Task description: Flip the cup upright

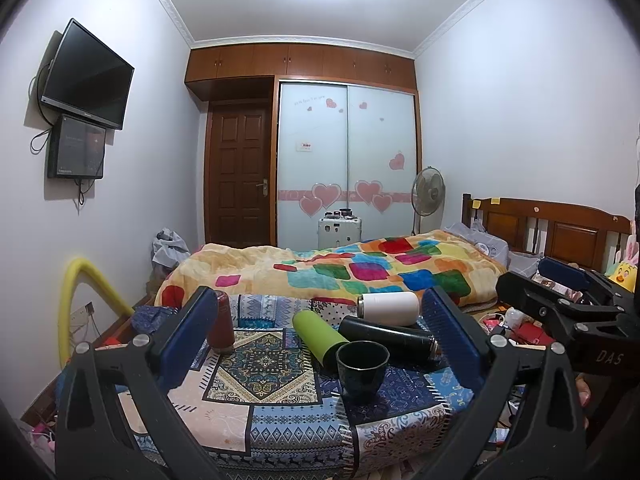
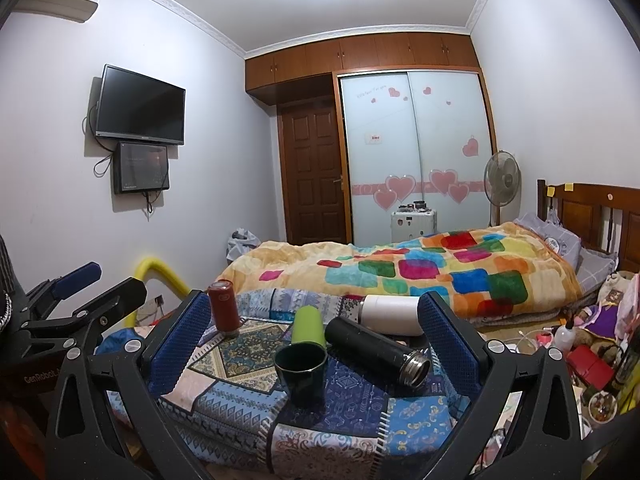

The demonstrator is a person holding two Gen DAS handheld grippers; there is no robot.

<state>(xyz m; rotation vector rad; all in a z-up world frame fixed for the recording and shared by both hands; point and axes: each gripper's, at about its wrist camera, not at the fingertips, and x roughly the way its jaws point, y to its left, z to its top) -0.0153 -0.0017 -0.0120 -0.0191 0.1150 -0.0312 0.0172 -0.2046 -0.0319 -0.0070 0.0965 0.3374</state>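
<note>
A dark cup (image 1: pixel 362 370) stands upright, mouth up, on the patterned cloth (image 1: pixel 264 412); it also shows in the right wrist view (image 2: pixel 301 372). Behind it lie a green bottle (image 1: pixel 316 334), a black flask (image 1: pixel 390 340) and a white bottle (image 1: pixel 390 308) on their sides. A red bottle (image 1: pixel 221 322) stands upside down at the left. My left gripper (image 1: pixel 320 344) is open and empty, its jaws wide either side of the cup. My right gripper (image 2: pixel 316 340) is open and empty too, also short of the cup. The right gripper also shows in the left wrist view (image 1: pixel 560 292).
The cloth covers a small table (image 2: pixel 320 440) in front of a bed with a colourful blanket (image 1: pixel 360 268). Clutter lies on the floor at the right (image 2: pixel 584 344). A yellow tube (image 1: pixel 76 304) stands at the left wall. A fan (image 1: pixel 428 194) stands by the wardrobe.
</note>
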